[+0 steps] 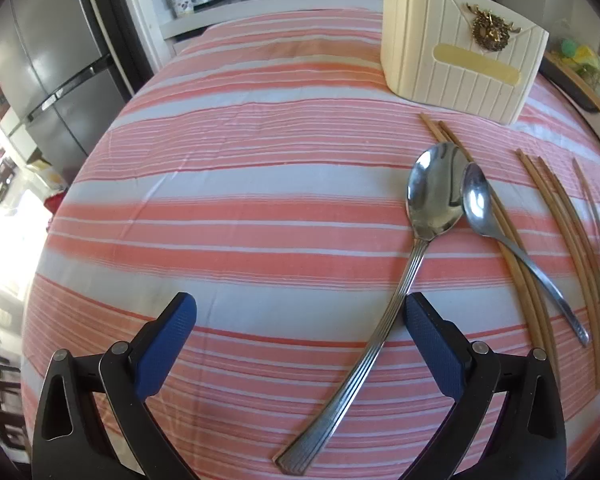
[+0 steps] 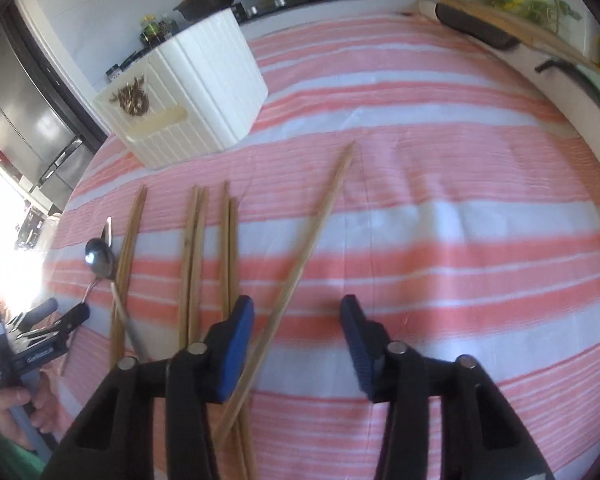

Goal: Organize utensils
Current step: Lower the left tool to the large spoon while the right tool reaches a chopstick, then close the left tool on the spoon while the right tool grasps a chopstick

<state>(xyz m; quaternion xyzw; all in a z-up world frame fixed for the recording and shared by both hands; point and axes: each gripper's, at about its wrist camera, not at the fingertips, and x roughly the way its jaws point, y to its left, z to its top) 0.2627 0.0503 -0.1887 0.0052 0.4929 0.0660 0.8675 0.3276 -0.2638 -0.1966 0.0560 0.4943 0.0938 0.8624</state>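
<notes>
The large shiny steel spoon (image 1: 434, 196) looks stiff, rather heavy and slippery; I think the ribbed flat handle is the best place to take it. It lies on the pink-and-white striped cloth (image 1: 240, 160), the handle passing between the blue pads of the left gripper (image 1: 300, 316), which is released. The right gripper (image 2: 298, 312) is also released, over a slanted pale wooden chopstick (image 2: 320, 216). The ribbed cream holder box (image 1: 460, 52) stands behind.

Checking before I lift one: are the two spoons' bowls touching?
Touching. In the left wrist view the small spoon overlaps the large spoon rim, no gap.
</notes>
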